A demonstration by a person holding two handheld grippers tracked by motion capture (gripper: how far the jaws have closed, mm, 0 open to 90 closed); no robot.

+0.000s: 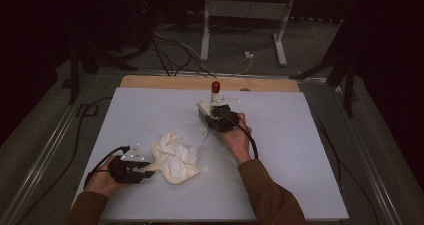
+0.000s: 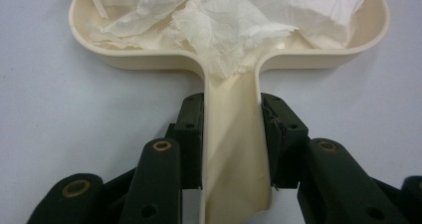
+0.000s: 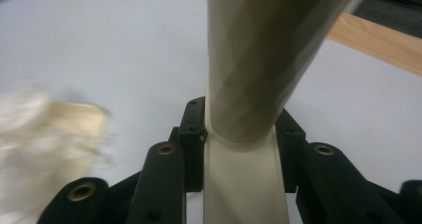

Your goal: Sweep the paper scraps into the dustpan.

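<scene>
A cream dustpan (image 1: 176,174) lies on the white table at the front left with crumpled white paper (image 1: 176,147) piled in it. My left gripper (image 1: 146,170) is shut on the dustpan's handle (image 2: 234,149); the pan's rim (image 2: 149,60) and the paper (image 2: 239,20) lie just ahead of the jaws. Near the table's middle, my right gripper (image 1: 210,112) is shut on a cream brush handle (image 3: 259,45) that stands upright and ends in a red tip (image 1: 215,87). In the right gripper view (image 3: 241,122) the dustpan (image 3: 74,117) is a blur at the left.
The white table top (image 1: 300,150) has a wooden strip (image 1: 165,82) along its far edge. Cables (image 1: 170,55) and a white metal frame (image 1: 205,35) sit on the floor beyond. Each gripper trails a black cable (image 1: 252,145).
</scene>
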